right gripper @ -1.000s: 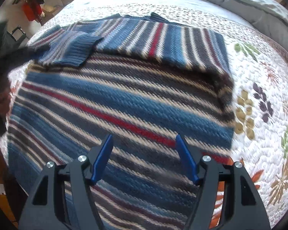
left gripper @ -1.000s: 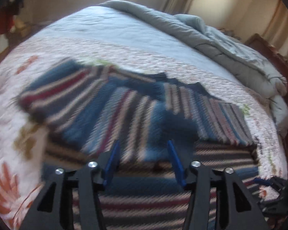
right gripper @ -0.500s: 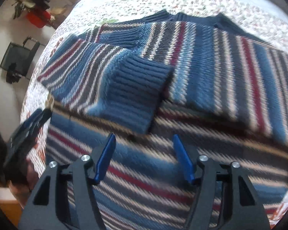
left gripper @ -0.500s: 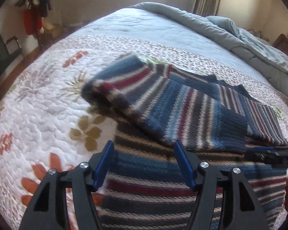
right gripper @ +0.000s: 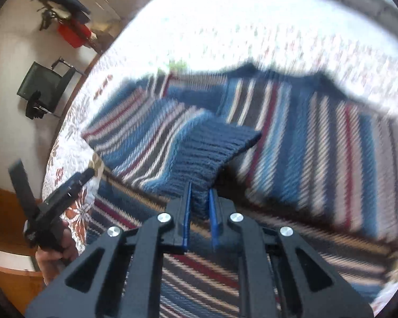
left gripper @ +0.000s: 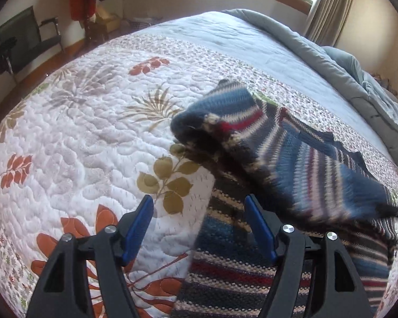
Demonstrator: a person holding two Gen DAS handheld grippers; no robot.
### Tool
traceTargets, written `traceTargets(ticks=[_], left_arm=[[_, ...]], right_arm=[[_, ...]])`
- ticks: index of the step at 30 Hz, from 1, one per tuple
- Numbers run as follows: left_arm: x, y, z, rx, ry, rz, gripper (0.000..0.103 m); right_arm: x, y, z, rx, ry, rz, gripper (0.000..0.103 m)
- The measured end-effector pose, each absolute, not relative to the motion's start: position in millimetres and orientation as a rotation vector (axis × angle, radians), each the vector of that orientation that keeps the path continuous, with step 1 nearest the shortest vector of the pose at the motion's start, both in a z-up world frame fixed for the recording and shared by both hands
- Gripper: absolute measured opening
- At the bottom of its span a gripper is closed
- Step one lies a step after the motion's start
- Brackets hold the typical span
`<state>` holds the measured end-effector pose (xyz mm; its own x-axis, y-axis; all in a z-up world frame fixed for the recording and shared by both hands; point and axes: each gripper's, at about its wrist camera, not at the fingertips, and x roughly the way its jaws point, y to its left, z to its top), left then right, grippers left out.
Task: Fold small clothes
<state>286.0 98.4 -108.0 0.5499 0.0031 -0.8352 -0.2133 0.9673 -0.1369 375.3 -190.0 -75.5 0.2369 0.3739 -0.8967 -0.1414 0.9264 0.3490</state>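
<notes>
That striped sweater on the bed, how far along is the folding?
Early on. The striped sweater lies on the quilt with sleeves already folded across its body. The right gripper is pinching a ribbed cuff; the left gripper is open, empty. Folding the body remains.

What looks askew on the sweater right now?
The sleeve lies slanted across the striped sweater, its ribbed cuff bunched where the right claw pinches it. The left claw hangs open over the sweater's edge on the quilt. No damage visible.
</notes>
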Motion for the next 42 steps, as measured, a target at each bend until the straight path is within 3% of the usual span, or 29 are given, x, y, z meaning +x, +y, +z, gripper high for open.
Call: traceTargets(ticks=[4,9,16,21,23,26,30,36,37,40,41,42], left_arm=[[286.7,84.4,-109.5,-0.188,0.979,0.107,0.076],[289.7,66.3,-121.9,-0.119,1.012,0.097,0.077],[293.6,49.4,-149.5,-0.027,1.061,0.114,0.080],[291.6,43.4,-146.2,0.008,1.052,0.107,0.080],[291.1,42.6,-144.3,-0.014,1.061,0.085,0.080],[288.3,36.0,-140.4,-0.027,1.067,0.044,0.080],[288.0,27.8,-138.7,-0.015,1.057,0.020,0.084],[296.3,25.4,-135.8,-0.040,1.049,0.003,0.086],[296.1,25.8,-136.4,-0.041,1.048,0.002,0.087],[297.4,25.1,-143.1,-0.015,1.057,0.013,0.087],[297.7,24.5,-145.2,-0.007,1.056,0.018,0.087],[297.7,24.7,-146.1,-0.007,1.055,0.018,0.088]], right_arm=[[381.4,-227.6,-35.8,0.088,1.184,0.242,0.010],[381.7,-288.9,-30.0,0.024,1.131,0.069,0.006],[388.0,-356.1,-111.3,0.145,1.248,-0.056,0.003],[383.3,-362.6,-125.1,0.173,1.285,-0.065,0.014],[382.8,-368.9,-122.1,0.196,1.280,-0.075,0.032],[386.3,-390.2,-122.7,0.285,1.285,-0.074,0.047],[393.5,-411.4,-119.7,0.453,1.251,-0.061,0.051],[419.1,-385.1,-141.0,0.406,1.343,0.003,0.053],[421.4,-380.2,-143.2,0.394,1.351,0.017,0.050],[425.4,-365.8,-139.0,0.324,1.327,0.063,0.020],[426.7,-362.4,-136.7,0.302,1.311,0.079,0.006],[426.4,-360.1,-133.3,0.300,1.296,0.105,0.005]])
